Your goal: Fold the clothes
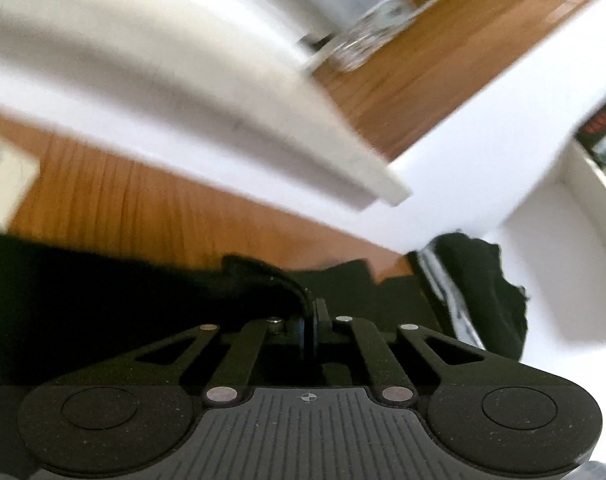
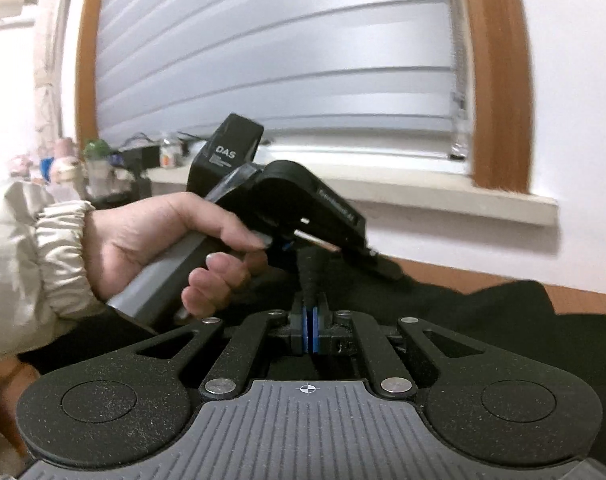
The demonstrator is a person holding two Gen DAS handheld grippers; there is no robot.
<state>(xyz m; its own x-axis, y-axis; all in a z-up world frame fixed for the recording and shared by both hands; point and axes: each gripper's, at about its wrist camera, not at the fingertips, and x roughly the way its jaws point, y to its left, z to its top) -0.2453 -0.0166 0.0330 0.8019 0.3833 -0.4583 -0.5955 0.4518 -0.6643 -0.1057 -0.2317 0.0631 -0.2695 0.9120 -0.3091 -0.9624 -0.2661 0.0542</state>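
Pinching a fold of the black cloth (image 2: 483,320), the right gripper (image 2: 311,312) has its blue pads pressed tight together. Just past it, a hand (image 2: 151,248) holds the left gripper (image 1: 311,316), also squeezed tight on the cloth. Behind them is a window blind (image 2: 271,48).

1. We see a wooden floor (image 1: 115,200), orange-brown with the grain showing.
2. A black garment (image 1: 83,280) lies spread directly on it, and the floor shows past its far edge.
3. In the right wrist view the same cloth (image 2: 483,320) covers the floor (image 2: 583,300) up to near the white wall.
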